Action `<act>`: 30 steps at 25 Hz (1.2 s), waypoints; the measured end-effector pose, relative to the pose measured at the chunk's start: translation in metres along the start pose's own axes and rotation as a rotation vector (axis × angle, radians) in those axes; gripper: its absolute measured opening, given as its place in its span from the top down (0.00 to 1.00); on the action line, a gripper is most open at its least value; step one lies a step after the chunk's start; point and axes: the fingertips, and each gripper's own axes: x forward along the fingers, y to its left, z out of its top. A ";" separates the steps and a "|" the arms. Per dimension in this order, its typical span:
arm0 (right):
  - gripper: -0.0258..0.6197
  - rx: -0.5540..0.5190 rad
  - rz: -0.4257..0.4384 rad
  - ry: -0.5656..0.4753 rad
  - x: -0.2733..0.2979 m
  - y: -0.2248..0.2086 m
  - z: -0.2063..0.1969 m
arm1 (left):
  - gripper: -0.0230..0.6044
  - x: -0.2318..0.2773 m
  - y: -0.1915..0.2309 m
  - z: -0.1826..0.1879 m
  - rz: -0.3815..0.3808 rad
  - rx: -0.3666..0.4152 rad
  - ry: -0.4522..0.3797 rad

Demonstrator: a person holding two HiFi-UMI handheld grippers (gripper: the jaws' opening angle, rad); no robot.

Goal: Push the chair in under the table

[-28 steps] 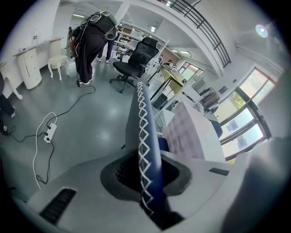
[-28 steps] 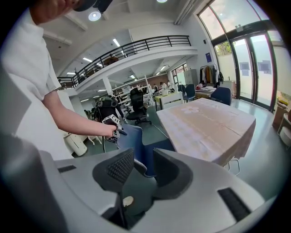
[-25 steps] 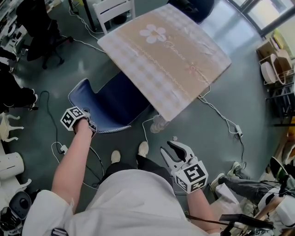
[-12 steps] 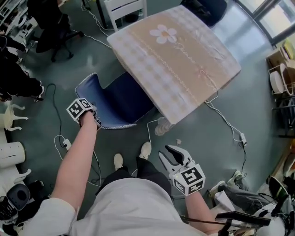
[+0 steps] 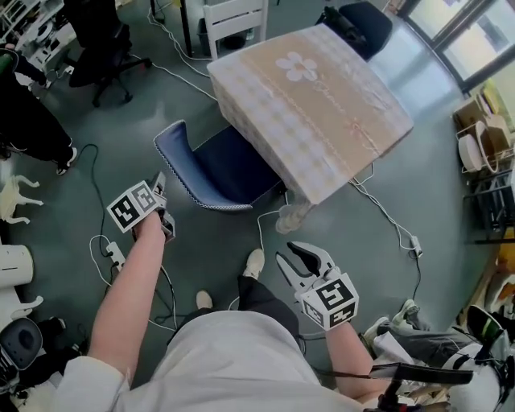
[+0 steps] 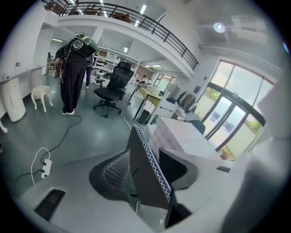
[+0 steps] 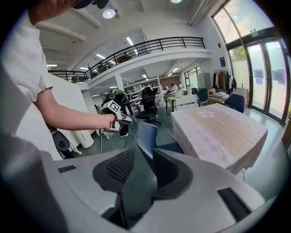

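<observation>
The blue chair (image 5: 211,169) stands on the floor with its seat partly under the table (image 5: 322,96), which wears a beige checked cloth with a flower. Its backrest (image 5: 170,145) faces me. My left gripper (image 5: 163,193) hovers just off the backrest's near edge, jaws opening. In the left gripper view the trimmed backrest edge (image 6: 150,159) shows between the pads of the left gripper (image 6: 144,155), and they do not press on it. My right gripper (image 5: 296,256) hangs open and empty near my legs, and in its own view the right gripper (image 7: 138,175) looks toward the chair (image 7: 146,136).
Cables and a power strip (image 5: 110,256) lie on the floor left of me. A white chair (image 5: 233,18) and a dark office chair (image 5: 100,36) stand beyond the table. A person in black (image 6: 72,73) stands far off. Racks (image 5: 483,129) line the right side.
My left gripper has opened, come off the chair's backrest and lifted back toward me. The chair sits a little further under the table. The right gripper has shifted slightly.
</observation>
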 end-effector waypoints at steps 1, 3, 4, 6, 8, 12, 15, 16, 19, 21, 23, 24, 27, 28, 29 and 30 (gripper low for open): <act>0.75 -0.021 0.001 -0.005 0.001 0.012 0.003 | 0.63 -0.021 0.001 0.000 -0.045 0.015 -0.016; 0.77 -0.064 0.003 -0.020 0.002 0.038 0.010 | 0.63 -0.065 0.004 -0.005 -0.141 0.047 -0.040; 0.78 -0.086 0.003 -0.029 0.003 0.051 0.013 | 0.63 -0.088 0.007 -0.008 -0.190 0.064 -0.047; 0.81 -0.124 -0.001 -0.041 0.005 0.080 0.018 | 0.63 -0.135 0.016 -0.016 -0.285 0.105 -0.053; 0.85 -0.156 -0.006 -0.043 0.004 0.111 0.019 | 0.71 -0.182 0.027 -0.028 -0.364 0.160 -0.058; 0.90 -0.189 -0.007 -0.041 -0.001 0.166 0.011 | 0.94 -0.268 0.044 -0.057 -0.486 0.299 -0.060; 0.92 -0.219 -0.009 -0.036 -0.006 0.204 -0.002 | 0.95 -0.316 0.050 -0.084 -0.585 0.370 -0.030; 0.92 -0.232 -0.009 -0.034 -0.008 0.218 -0.006 | 0.95 -0.330 0.052 -0.093 -0.613 0.388 -0.020; 0.92 -0.258 0.005 -0.029 -0.013 0.259 -0.013 | 0.95 -0.368 0.060 -0.111 -0.667 0.420 0.006; 0.93 -0.273 0.020 -0.025 -0.014 0.283 -0.018 | 0.95 -0.387 0.066 -0.119 -0.685 0.438 0.010; 0.93 -0.301 0.036 -0.021 -0.015 0.303 -0.021 | 0.95 -0.403 0.071 -0.126 -0.696 0.449 0.011; 0.93 -0.314 0.043 -0.019 -0.015 0.313 -0.021 | 0.95 -0.409 0.074 -0.130 -0.699 0.457 0.012; 0.94 -0.329 0.059 -0.023 -0.016 0.338 -0.017 | 0.95 -0.425 0.082 -0.136 -0.704 0.492 0.025; 0.94 -0.327 0.058 -0.023 -0.018 0.344 -0.017 | 0.95 -0.429 0.084 -0.139 -0.709 0.498 0.034; 0.94 -0.325 0.056 -0.023 -0.020 0.350 -0.017 | 0.95 -0.433 0.086 -0.141 -0.715 0.500 0.043; 0.94 -0.325 0.053 -0.024 -0.021 0.353 -0.017 | 0.95 -0.434 0.086 -0.142 -0.722 0.501 0.051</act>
